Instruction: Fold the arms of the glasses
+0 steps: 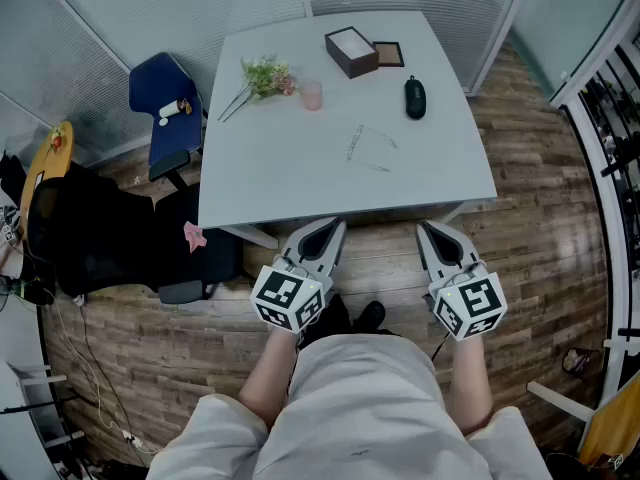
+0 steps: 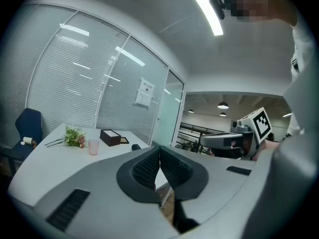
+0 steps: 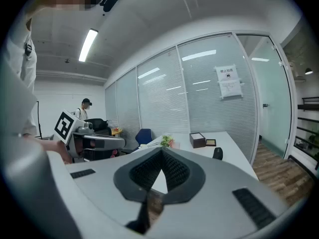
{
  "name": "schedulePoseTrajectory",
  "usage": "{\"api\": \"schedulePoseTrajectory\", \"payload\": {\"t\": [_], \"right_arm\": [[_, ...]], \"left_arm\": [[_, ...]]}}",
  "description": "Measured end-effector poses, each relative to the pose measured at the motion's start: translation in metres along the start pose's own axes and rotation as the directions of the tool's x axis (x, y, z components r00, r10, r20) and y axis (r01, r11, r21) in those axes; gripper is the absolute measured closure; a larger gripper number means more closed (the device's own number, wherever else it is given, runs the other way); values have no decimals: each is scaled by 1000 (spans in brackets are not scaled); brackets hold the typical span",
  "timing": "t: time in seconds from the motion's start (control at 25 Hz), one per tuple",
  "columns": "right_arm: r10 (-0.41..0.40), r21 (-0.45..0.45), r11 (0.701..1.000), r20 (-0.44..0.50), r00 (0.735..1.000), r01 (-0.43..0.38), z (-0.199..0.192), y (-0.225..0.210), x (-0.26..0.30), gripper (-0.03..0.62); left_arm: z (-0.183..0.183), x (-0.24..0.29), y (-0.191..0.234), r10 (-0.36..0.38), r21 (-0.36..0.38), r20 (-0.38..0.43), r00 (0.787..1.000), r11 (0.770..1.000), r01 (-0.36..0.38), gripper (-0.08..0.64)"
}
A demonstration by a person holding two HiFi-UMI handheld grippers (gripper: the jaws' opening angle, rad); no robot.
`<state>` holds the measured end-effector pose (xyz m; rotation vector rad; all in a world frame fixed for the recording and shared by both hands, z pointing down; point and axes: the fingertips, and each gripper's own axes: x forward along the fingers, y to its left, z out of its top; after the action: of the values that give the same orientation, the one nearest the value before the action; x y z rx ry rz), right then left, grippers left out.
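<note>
Since nothing is gripped yet, you hold the L tongs (image 1: 333,226) and R tongs (image 1: 424,227) fully closed and empty just short of the near edge of the worktop (image 1: 290,178), w/ the glasses (image 1: 368,151) lying mid-worktop, arms apparently unfolded, well ahead of both.

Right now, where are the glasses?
In the head view, the glasses lie on the white table, slightly right of its middle, nearer its front edge than the mouse and cup.
</note>
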<state>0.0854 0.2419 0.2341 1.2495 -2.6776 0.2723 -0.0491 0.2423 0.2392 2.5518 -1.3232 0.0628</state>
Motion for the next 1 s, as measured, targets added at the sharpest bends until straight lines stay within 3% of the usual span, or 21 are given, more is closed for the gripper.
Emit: {"api": "schedulePoseTrajectory", "payload": {"t": [0.52, 0.84, 1.0], "right_arm": [[-4, 15, 1000, 24, 1000, 3, -6, 3, -23, 589], [-19, 42, 999, 46, 999, 18, -12, -3, -43, 588], [-22, 53, 998, 44, 999, 20, -16, -4, -47, 586]], "left_arm": [[-4, -5, -14, 2, -7, -10, 1000, 1000, -2, 540], [-9, 4, -47, -39, 18, -32, 999, 999, 40, 540], [-12, 5, -59, -39, 69, -50, 998, 997, 42, 540]]}}
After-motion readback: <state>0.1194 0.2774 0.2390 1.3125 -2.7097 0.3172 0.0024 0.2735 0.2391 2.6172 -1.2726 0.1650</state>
